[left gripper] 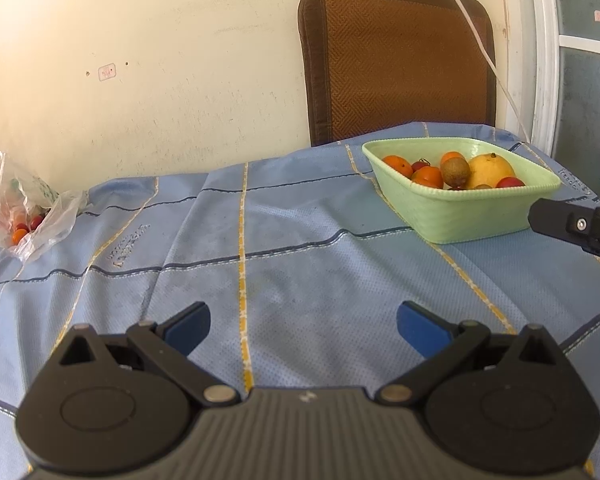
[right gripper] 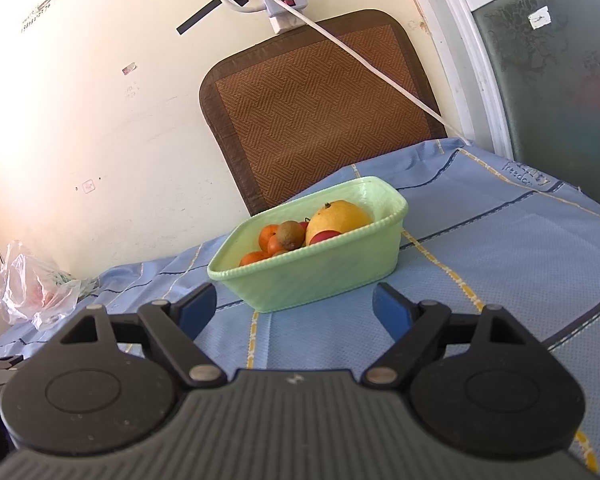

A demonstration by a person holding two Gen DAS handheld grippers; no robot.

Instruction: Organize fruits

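The left gripper (left gripper: 303, 326) has its jaws spread wide, empty. The right gripper (right gripper: 296, 307) likewise stands spread and empty, apparently tilted slightly down.

Hidden and cut off

We see the plastic bag (left gripper: 18, 196) cut by the left edge, its small fruits blurred; the basket (right gripper: 312, 280) wall hides lower fruit.

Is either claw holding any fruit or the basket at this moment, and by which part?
Nothing is held. The left claw and right claw are both open and empty; the green basket sits untouched.
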